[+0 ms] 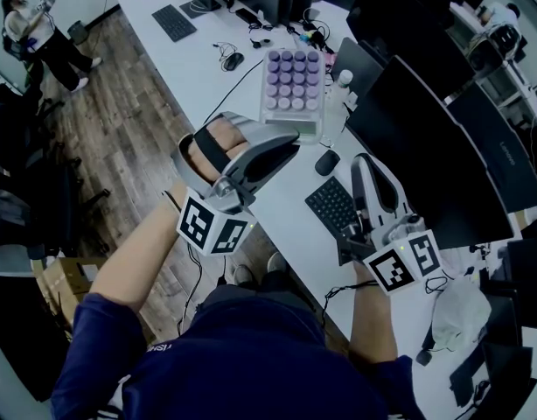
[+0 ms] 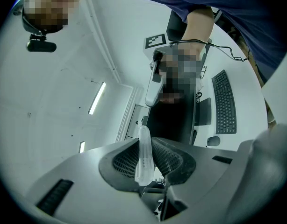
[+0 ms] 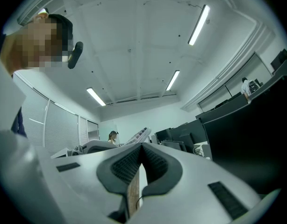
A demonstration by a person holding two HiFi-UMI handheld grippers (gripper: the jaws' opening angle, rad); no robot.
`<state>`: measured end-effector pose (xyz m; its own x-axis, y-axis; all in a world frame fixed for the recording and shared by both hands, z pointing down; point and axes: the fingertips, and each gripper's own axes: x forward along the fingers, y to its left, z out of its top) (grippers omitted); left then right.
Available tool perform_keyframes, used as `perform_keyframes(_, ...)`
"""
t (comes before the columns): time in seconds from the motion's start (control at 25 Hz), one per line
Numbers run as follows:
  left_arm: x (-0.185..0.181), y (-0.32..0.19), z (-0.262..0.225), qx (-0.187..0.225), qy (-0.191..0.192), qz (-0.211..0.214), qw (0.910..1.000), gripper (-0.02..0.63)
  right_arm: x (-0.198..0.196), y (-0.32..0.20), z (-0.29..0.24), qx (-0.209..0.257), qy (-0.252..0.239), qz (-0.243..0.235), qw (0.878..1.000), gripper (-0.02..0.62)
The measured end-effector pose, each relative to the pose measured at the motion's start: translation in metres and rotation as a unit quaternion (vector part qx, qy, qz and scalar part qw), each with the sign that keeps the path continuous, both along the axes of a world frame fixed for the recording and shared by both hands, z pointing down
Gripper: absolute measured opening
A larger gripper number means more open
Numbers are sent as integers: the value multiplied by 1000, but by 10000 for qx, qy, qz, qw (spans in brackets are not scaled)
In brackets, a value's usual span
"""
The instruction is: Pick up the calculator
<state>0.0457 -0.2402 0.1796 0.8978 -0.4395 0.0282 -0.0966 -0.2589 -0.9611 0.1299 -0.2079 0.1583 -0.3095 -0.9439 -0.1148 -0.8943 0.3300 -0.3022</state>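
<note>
The calculator (image 1: 292, 84), a pale slab with rows of round purple keys, hangs above the white desk (image 1: 198, 68). My left gripper (image 1: 282, 141) is shut on its near edge. In the left gripper view that edge shows as a thin translucent strip (image 2: 144, 158) pinched between the pads of the left gripper (image 2: 144, 143). My right gripper (image 1: 359, 166) is over the black keyboard (image 1: 332, 206), to the right of the calculator, pointing away from me. In the right gripper view the right gripper (image 3: 142, 148) has its pads closed together with nothing in them. The calculator (image 3: 140, 134) shows tilted beyond them.
A dark mouse (image 1: 327, 162) lies beside the keyboard. Large black monitors (image 1: 443, 164) line the desk's right side, with a laptop (image 1: 360, 59) behind. Cables and another mouse (image 1: 234, 59) lie farther back. A person (image 1: 41, 33) stands on the wood floor at far left.
</note>
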Motion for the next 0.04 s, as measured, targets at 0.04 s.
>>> perform_keyframes(0.04, 0, 0, 0, -3, 2, -4, 10000, 98, 0, 0, 0, 1, 4, -3, 10000, 3)
